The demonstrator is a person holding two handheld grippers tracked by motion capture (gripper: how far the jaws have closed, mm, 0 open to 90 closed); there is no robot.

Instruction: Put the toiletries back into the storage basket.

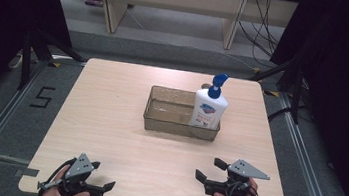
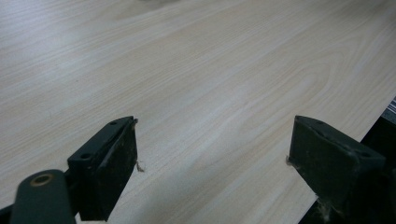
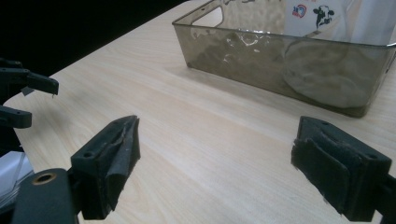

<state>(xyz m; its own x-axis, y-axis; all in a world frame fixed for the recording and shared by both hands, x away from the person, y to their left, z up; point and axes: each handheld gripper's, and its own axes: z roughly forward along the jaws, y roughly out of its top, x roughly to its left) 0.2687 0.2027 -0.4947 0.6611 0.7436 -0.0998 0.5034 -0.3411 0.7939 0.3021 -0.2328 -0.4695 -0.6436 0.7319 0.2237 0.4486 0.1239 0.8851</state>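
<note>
We hold both claws, left (image 1: 102,176) and right (image 1: 209,168), agape over the counter (image 1: 109,120); approaching the bottle (image 1: 209,110) squarely seems wisest.

Pale wood table (image 1: 109,120), smoky clear bin (image 1: 159,122) holding white pump bottle (image 1: 208,109), grey floor marked 5 (image 1: 42,97)

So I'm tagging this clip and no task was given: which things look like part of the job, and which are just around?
Likely in play:
- pump bottle, upright in the bin's right end
- clear bin
- left claw and right claw, both open, holding nothing

Just around:
- table
- floor marking "5"
- cables
</note>
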